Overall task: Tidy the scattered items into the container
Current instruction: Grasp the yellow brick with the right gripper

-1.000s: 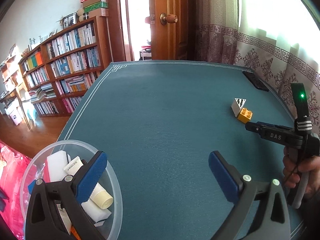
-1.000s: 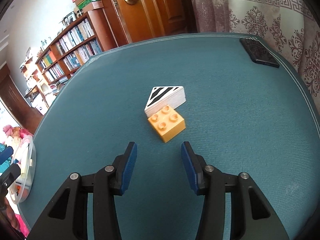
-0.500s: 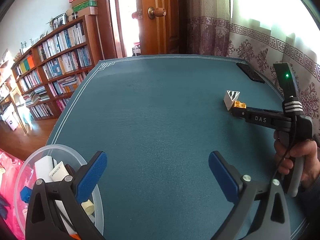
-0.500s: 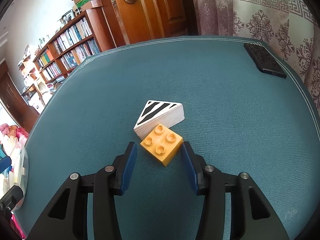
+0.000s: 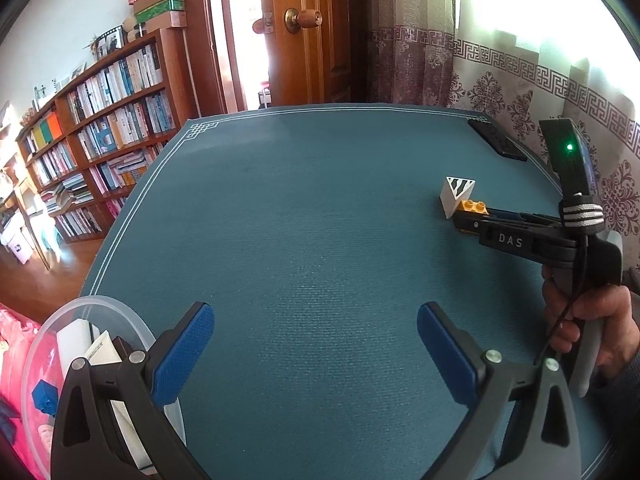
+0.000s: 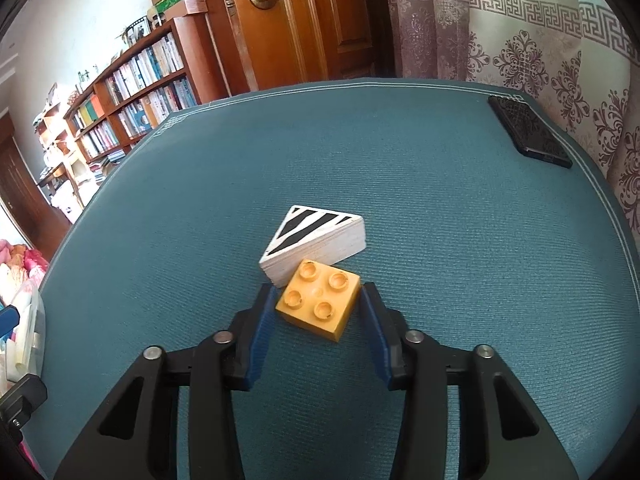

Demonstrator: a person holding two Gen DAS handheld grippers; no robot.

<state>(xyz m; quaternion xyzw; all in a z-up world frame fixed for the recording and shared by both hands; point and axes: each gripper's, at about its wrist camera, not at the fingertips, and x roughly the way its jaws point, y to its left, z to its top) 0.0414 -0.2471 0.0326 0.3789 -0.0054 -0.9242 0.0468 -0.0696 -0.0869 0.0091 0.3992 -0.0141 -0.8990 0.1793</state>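
Note:
A yellow four-stud brick [image 6: 318, 304] lies on the blue-green table [image 6: 192, 208], touching a white wedge block with black stripes [image 6: 316, 236]. My right gripper [image 6: 319, 294] is open, with one pad on each side of the brick, close to its corners. Seen from the left wrist, the brick [image 5: 474, 205] and wedge [image 5: 456, 196] sit at the right gripper's [image 5: 466, 218] tip. My left gripper [image 5: 316, 340] is wide open and holds nothing, low over the table's near side. The clear plastic container [image 5: 100, 304] with several items sits at its lower left.
A black phone-like slab [image 6: 528, 128] lies near the table's far right corner. A person's hand [image 5: 592, 320] holds the right gripper's handle. A bookshelf, a wooden door and patterned curtains stand behind the table. The container's rim [image 6: 32, 320] shows at the far left.
My right gripper has moved forward until the yellow brick sits between its fingers. The left wrist view has shifted, so the container now shows lower and further left.

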